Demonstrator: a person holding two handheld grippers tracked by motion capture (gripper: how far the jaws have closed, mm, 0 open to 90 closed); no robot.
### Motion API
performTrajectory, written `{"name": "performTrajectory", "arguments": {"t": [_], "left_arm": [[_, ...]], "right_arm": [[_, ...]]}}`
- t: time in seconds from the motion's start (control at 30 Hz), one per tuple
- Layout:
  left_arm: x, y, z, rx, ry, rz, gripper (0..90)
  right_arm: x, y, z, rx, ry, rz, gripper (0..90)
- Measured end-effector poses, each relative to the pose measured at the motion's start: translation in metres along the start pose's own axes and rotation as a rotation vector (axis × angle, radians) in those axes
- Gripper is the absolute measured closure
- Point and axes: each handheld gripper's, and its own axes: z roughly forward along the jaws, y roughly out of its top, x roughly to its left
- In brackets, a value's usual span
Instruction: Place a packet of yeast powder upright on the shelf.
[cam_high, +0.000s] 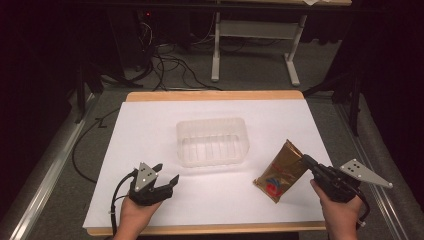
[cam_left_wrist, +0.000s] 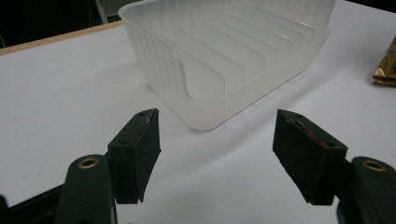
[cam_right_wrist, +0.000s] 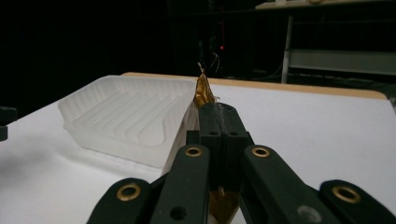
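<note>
At the left of the table (cam_high: 150, 120), the left gripper (cam_high: 167, 175) rests with its jaws spread wide and nothing between them, just short of the clear plastic tray (cam_high: 212, 141) in the middle. To the right, the right gripper (cam_high: 306, 161) is clenched on the edge of a gold packet (cam_high: 280, 171), holding it near the tray. Pinched only at its rim, the packet could slip free or swing and knock the light tray aside.

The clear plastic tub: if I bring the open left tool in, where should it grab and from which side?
Take the tub by its near long wall, coming from the person's side with the left tool. It sits upright, open side up, so one jaw could go inside and one outside. The rim there is thin and bare; the gold pouch lies apart to its right.
</note>
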Motion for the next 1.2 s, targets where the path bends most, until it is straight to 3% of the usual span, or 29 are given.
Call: {"name": "performTrajectory", "arguments": {"t": [0.3,0.57,0.73,1.2], "left_arm": [[0.0,0.0,0.0,0.005,0.002,0.006,32.6],[0.002,0.0,-0.002,-0.004,0.01,0.001,32.6],[0.004,-0.001,-0.003,-0.009,0.01,-0.003,32.6],[0.003,0.0,-0.004,-0.011,0.006,-0.001,32.6]], "right_arm": [[0.002,0.014,0.003,-0.042,-0.031,-0.041,90.0],[0.002,0.032,0.017,-0.086,-0.036,-0.022,90.0],[0.01,0.04,0.024,-0.1,-0.03,-0.02,90.0],[0.018,0.051,0.025,-0.108,-0.043,-0.011,90.0]]}}
